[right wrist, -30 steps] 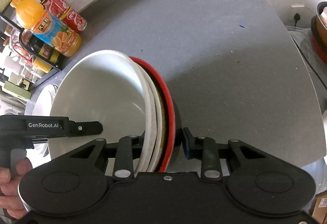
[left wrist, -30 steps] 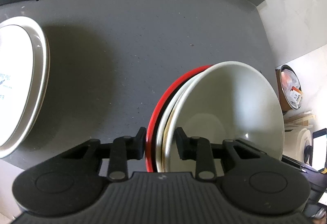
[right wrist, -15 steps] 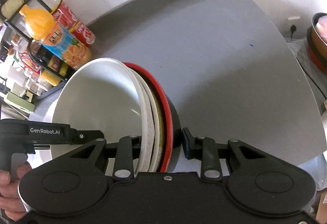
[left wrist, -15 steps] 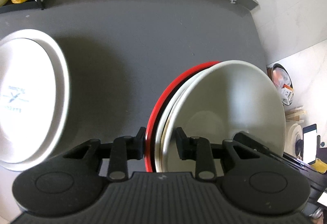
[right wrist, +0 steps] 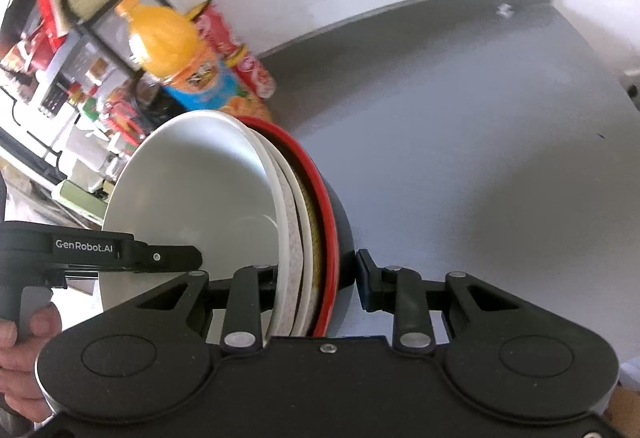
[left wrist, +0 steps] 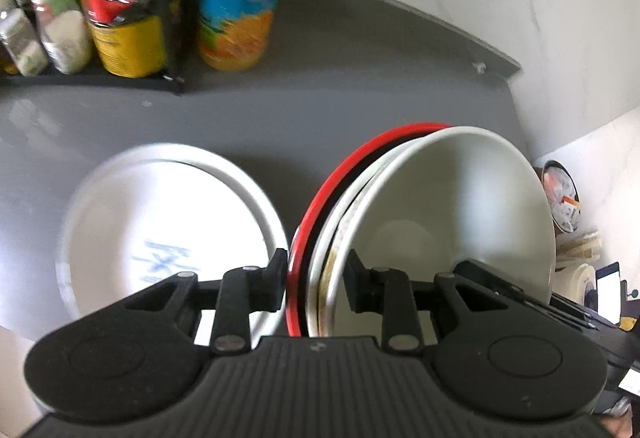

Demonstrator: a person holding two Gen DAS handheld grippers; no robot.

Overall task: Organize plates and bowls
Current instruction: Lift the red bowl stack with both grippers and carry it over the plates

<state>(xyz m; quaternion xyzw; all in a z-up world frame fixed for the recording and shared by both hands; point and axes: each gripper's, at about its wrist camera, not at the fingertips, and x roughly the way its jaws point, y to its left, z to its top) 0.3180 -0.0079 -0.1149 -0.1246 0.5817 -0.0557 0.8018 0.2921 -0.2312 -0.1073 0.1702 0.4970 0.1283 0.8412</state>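
Both the left gripper (left wrist: 316, 280) and right gripper (right wrist: 316, 278) are pinching the nested bowl stack (left wrist: 440, 206), their fingers clamping its rim, above the grey table (left wrist: 360, 98).

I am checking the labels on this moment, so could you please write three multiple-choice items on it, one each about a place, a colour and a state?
1. Where does the white plate with blue markings lie?
A. on the grey counter
B. on the black rack
C. inside the held stack

2. What colour is the outermost rim of the bowl stack?
A. blue
B. red
C. green

3. How is the bowl stack held?
A. lying free on the counter
B. by one tool only
C. by both tools on its rim

Answers: 1 A, it rests flat on the counter beside the stack. 2 B, a red edge wraps the stack. 3 C, the left tool and right tool each straddle the rim.
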